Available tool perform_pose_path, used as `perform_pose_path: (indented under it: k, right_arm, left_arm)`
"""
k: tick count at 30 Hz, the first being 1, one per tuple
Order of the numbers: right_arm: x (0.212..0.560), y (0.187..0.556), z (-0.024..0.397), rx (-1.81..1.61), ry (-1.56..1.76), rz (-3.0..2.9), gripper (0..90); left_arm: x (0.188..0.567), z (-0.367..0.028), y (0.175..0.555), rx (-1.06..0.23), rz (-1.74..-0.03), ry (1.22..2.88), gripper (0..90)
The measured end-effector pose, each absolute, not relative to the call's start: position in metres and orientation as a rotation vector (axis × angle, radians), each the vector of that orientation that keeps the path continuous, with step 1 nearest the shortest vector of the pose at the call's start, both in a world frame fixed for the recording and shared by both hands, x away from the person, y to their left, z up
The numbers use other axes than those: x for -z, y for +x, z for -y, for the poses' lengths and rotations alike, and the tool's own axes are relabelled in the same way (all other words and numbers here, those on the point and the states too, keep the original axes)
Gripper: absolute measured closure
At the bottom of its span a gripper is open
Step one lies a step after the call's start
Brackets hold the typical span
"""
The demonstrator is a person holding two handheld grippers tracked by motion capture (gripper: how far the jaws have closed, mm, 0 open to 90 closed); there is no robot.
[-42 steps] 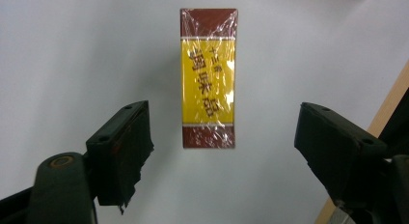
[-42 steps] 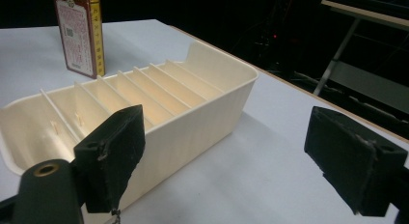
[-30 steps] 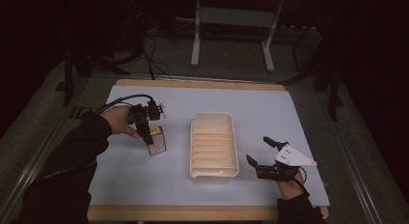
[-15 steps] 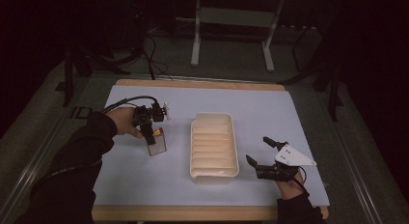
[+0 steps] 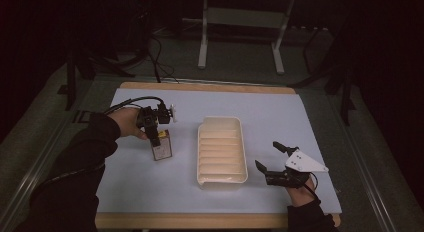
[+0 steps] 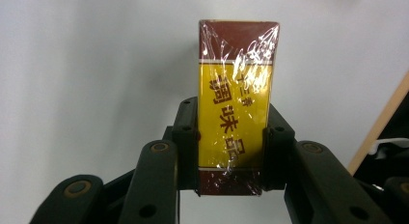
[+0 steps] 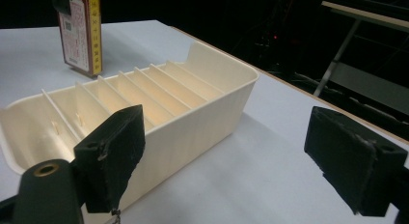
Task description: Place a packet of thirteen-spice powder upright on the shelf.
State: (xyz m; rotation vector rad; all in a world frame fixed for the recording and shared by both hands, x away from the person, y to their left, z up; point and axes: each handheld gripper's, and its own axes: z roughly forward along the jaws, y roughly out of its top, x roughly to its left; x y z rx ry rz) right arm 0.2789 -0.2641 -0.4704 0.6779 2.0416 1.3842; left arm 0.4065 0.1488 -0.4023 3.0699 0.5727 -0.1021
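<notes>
- Left of the tray (image 5: 222,178), the left gripper (image 6: 230,154) has just been closing and now clamps the standing box (image 6: 236,103).
- Lift it straight, keeping it upright, clearing the tray's rim.
- Right gripper (image 5: 274,157), jaws wide and empty, waits beside the tray.

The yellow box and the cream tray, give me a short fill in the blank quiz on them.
1. The left gripper is shut on the yellow and ____ box.
2. The cream tray is split by thin ____.
3. The right gripper has its jaws ____.
4. In the high view, the box stands ____ of the tray.

Missing words: brown; dividers; open; left
</notes>
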Motion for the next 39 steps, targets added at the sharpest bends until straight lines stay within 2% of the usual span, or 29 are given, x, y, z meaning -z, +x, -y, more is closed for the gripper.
perform_pose_path:
  k: [12,28,39]
  right_arm:
    - [0.47,0.279,0.264,-1.386,0.681,-2.042,14.3]
    - [0.47,0.279,0.264,-1.389,0.681,-2.041,14.3]
    - [0.47,0.279,0.264,-1.388,0.676,-2.042,14.3]
  left_arm:
    - [0.379,-0.137,0.402,0.063,-0.502,3.087,67.6]
    - [0.331,-0.121,0.398,-0.044,-0.412,3.023,67.7]
    - [0.306,-0.097,0.396,-0.104,-0.342,2.963,67.8]
